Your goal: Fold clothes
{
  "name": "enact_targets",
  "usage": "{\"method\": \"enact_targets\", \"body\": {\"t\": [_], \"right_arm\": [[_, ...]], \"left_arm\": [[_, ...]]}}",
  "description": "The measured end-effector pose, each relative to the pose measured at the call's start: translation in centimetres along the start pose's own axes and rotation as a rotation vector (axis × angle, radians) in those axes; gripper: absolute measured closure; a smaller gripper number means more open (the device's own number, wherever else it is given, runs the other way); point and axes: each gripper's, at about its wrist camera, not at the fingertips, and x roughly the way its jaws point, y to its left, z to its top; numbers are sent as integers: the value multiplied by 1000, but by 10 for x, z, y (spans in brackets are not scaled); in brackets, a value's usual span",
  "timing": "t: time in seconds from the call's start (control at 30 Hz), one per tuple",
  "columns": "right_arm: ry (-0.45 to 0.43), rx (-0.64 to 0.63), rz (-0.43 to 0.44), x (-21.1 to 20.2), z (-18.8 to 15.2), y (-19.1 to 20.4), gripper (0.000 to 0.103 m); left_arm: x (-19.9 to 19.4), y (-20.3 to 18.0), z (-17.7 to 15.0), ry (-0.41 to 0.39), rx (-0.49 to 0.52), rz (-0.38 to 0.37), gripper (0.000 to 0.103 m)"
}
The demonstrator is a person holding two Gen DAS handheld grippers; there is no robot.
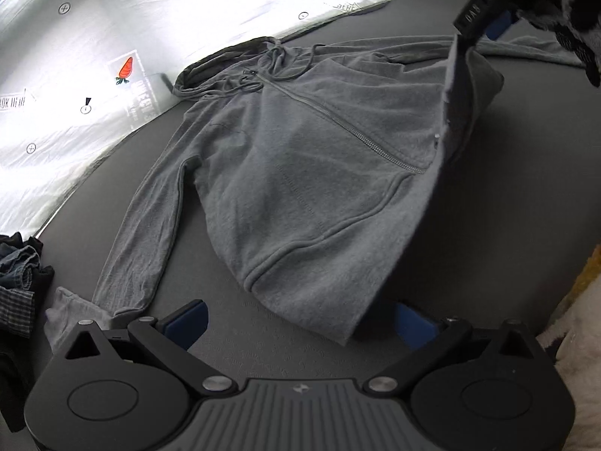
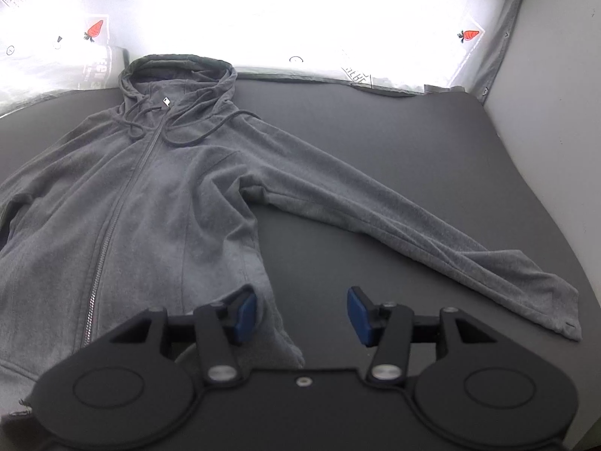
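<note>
A grey zip-up hoodie (image 1: 300,173) lies front up on a dark grey surface (image 1: 507,206), hood toward the white sheet. It also shows in the right wrist view (image 2: 150,195), one sleeve (image 2: 413,225) stretched out to the right. My left gripper (image 1: 300,319) is open at the hoodie's bottom hem, a corner of the hem lying between its blue pads (image 1: 188,323). My right gripper (image 2: 302,314) is open over the hoodie's lower right side edge, its left pad (image 2: 246,314) above the cloth. In the left wrist view the right gripper (image 1: 484,18) appears at top right, where the hoodie's edge rises toward it.
A white sheet with carrot prints (image 1: 126,69) borders the far side; it also shows in the right wrist view (image 2: 300,18). A pile of dark clothes (image 1: 18,285) sits at the left edge. A pale wall (image 2: 556,112) stands at the right. A fluffy cream and yellow cloth (image 1: 582,319) is at right.
</note>
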Motion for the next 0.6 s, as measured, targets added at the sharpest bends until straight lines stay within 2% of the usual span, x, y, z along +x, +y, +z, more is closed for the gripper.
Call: {"method": "enact_targets", "body": {"t": [0.1,0.17,0.23,0.37,0.5,0.6], "right_arm": [[-19,-2,6,-3,4,2,51],[-29,-8,7,-5,7,0,50],[-36,-1,5,-7,7,-3,48],[-52,9,-5,-11,7,-10,48],[-83,-14,-29,-16,9,-11,46],[-81,-58,-48,-15,7,-5,46]], "left_arm": [[13,-9,4,3,15,75,0],[16,-5,7,-19,-2,191,0],[18,11,11,-40,-62,294,0],[24,48,20,-51,-192,352,0],[31,51,32,-88,-106,433,0],[36,41,38,-96,-12,463,0]]}}
